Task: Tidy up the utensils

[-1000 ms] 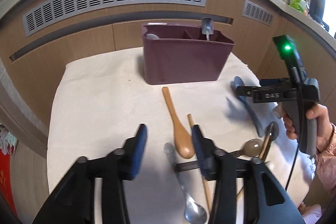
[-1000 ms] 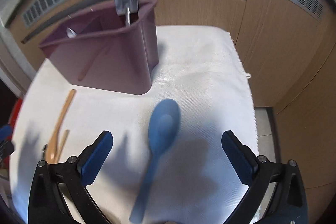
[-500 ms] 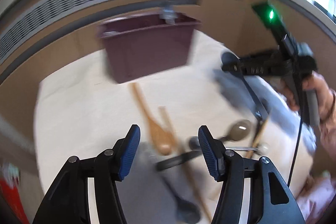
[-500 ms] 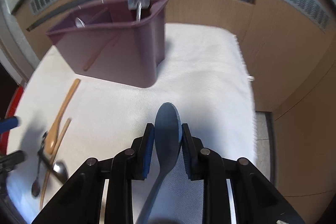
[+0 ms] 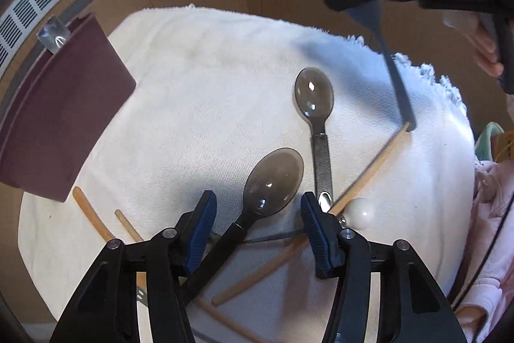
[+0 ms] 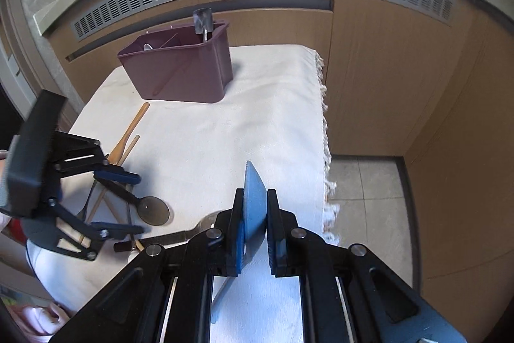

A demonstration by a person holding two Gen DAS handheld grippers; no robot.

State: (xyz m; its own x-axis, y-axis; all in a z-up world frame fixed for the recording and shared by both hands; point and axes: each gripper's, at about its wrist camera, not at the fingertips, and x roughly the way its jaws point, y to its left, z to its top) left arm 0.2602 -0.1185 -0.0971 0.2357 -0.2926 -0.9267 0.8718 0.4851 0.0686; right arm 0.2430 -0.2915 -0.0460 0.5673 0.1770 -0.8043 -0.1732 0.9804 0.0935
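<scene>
My right gripper (image 6: 252, 227) is shut on the bowl of a blue spoon (image 6: 253, 198) and holds it lifted above the white cloth; the spoon also shows in the left wrist view (image 5: 369, 12), handle hanging down. My left gripper (image 5: 258, 214) is open, its fingers on either side of a smoky translucent spoon (image 5: 273, 179) with a black handle, low over the cloth. A maroon utensil caddy (image 6: 180, 69) stands at the back of the cloth, with utensils standing in it.
A second smoky spoon with a metal handle (image 5: 314, 98), wooden chopsticks (image 5: 366, 176), a wooden spoon (image 6: 128, 134) and a white ball-ended utensil (image 5: 361, 212) lie on the cloth (image 6: 257, 105). The cloth's fringed right edge (image 6: 324, 130) drops to a tiled floor. Wooden cabinets stand behind.
My right gripper closed on the blue spoon's bowl and lifted it off the cloth. My left gripper swung right and lowered around the smoky spoon.
</scene>
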